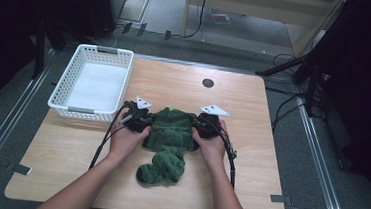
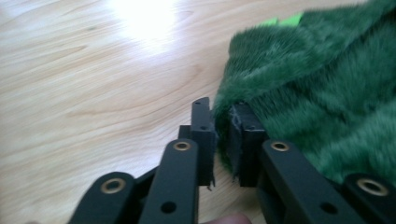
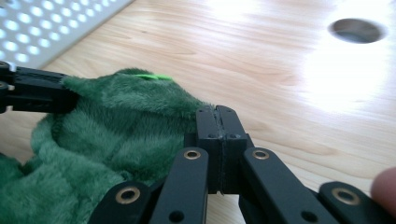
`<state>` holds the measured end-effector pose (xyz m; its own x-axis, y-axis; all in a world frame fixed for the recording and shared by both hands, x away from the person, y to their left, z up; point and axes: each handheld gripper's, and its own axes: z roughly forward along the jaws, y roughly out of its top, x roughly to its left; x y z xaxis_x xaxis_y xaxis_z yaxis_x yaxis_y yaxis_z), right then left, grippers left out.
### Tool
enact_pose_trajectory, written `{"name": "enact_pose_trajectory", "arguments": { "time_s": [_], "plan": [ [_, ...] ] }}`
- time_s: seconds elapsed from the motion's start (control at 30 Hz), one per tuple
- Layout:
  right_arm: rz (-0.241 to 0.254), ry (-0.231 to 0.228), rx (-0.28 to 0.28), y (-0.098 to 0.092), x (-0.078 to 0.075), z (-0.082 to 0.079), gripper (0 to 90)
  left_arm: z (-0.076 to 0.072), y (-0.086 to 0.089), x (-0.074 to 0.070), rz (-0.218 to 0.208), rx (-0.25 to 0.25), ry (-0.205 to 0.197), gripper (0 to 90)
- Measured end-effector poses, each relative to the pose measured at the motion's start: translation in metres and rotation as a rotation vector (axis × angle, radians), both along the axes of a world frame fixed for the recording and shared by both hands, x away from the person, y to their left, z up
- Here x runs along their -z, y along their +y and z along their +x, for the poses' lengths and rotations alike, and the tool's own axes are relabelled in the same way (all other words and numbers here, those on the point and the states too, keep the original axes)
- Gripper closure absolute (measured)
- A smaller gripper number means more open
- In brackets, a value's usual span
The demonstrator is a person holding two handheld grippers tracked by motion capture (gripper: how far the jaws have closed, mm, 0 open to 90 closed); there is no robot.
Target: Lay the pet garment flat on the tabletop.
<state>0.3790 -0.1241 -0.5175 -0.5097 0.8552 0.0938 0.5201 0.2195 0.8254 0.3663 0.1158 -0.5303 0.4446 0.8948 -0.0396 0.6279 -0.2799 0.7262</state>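
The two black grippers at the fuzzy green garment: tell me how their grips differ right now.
The left gripper has a narrow gap between its fingers with a fold of the fuzzy green garment in it; the right gripper has its fingers pressed flat together at the garment's edge. The left stands nearer the white plastic basket, the right farther from it. Both rest low on the wooden table, each held in a hand.

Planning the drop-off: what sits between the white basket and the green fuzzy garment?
In the high view, the left gripper and its hand; otherwise bare wooden table between the white basket and green fuzzy garment.
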Motion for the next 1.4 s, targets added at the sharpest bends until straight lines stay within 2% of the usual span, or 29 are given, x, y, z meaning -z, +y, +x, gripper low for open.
{"name": "enact_pose_trajectory", "arguments": {
  "time_s": [0.03,0.1,0.13,0.17,0.2,0.23,0.27,0.33,0.4,0.43,0.5,0.53,0.6,0.63,0.67,0.7,0.73,0.8,0.87,0.97,1.03,1.1,1.17,1.23,1.3,1.4],
  "plan": [
    [-0.026,0.012,0.003,-0.001,0.002,0.0,90.0,0.0,-0.001,0.003,0.004,0.009,0.009,77.6],
    [-0.063,0.072,0.014,-0.005,0.007,-0.001,84.6,-0.001,0.002,0.005,0.022,0.021,0.02,71.4],
    [-0.069,0.112,0.014,-0.009,0.009,-0.002,79.3,-0.002,0.004,0.005,0.015,0.013,0.013,69.0],
    [-0.067,0.124,0.023,-0.012,0.009,-0.003,74.3,-0.004,0.009,0.001,-0.006,0.004,0.005,66.4],
    [-0.051,0.135,0.027,-0.018,0.008,-0.004,67.0,-0.004,0.012,-0.001,-0.025,-0.005,0.0,63.6],
    [-0.027,0.142,0.023,-0.022,0.006,-0.005,64.6,-0.003,0.015,-0.004,-0.051,-0.021,-0.007,62.0],
    [0.01,0.143,0.018,-0.026,0.002,-0.005,63.0,-0.002,0.018,-0.007,-0.082,-0.039,-0.012,60.6],
    [0.084,0.136,0.046,-0.029,-0.008,-0.002,63.6,0.006,0.021,-0.011,-0.141,-0.085,-0.014,59.8],
    [0.101,0.112,0.061,-0.021,-0.018,0.004,64.3,0.014,0.019,-0.01,-0.192,-0.109,0.025,57.1],
    [0.101,0.097,0.056,-0.012,-0.023,0.007,63.9,0.017,0.016,-0.009,-0.198,-0.116,0.036,56.4],
    [0.064,0.087,0.049,0.005,-0.023,0.014,63.1,0.02,0.009,-0.004,-0.191,-0.111,0.062,53.8],
    [0.045,0.097,0.046,0.011,-0.021,0.017,62.7,0.02,0.005,-0.001,-0.186,-0.111,0.078,52.3],
    [0.005,0.141,0.06,0.021,-0.011,0.023,64.6,0.02,0.0,0.003,-0.169,-0.104,0.115,47.0],
    [0.005,0.16,0.063,0.023,-0.008,0.024,64.8,0.019,-0.001,0.005,-0.154,-0.097,0.125,45.1],
    [0.009,0.187,0.068,0.023,-0.004,0.024,64.8,0.018,-0.002,0.005,-0.142,-0.088,0.131,44.7],
    [0.005,0.194,0.067,0.024,-0.002,0.024,64.9,0.017,-0.003,0.006,-0.124,-0.086,0.124,44.9],
    [-0.011,0.206,0.065,0.024,0.001,0.024,64.8,0.016,-0.004,0.006,-0.092,-0.08,0.116,45.8],
    [-0.059,0.209,0.063,0.024,0.006,0.022,64.8,0.014,-0.008,0.007,-0.041,-0.066,0.092,50.3],
    [-0.071,0.214,0.067,0.022,0.009,0.021,64.8,0.012,-0.01,0.007,-0.002,-0.067,0.078,55.1],
    [-0.077,0.224,0.066,0.018,0.011,0.02,65.9,0.011,-0.012,0.006,0.028,-0.051,0.067,64.5],
    [-0.087,0.228,0.057,0.019,0.013,0.019,67.9,0.01,-0.013,0.007,0.028,-0.043,0.063,76.3],
    [-0.102,0.23,0.048,0.021,0.015,0.017,70.0,0.009,-0.015,0.007,0.034,-0.027,0.055,83.4],
    [-0.114,0.221,0.033,0.021,0.016,0.016,80.6,0.008,-0.017,0.007,0.063,-0.015,0.037,89.0],
    [-0.121,0.207,0.01,0.021,0.015,0.015,88.0,0.009,-0.018,0.007,0.076,-0.014,0.022,90.0],
    [-0.128,0.147,0.018,0.02,0.011,0.014,89.3,0.011,-0.015,0.005,0.059,-0.034,-0.001,90.0],
    [-0.081,0.062,0.044,0.017,0.0,0.012,89.6,0.015,-0.013,0.001,0.04,-0.052,-0.028,90.0]
  ]
}}
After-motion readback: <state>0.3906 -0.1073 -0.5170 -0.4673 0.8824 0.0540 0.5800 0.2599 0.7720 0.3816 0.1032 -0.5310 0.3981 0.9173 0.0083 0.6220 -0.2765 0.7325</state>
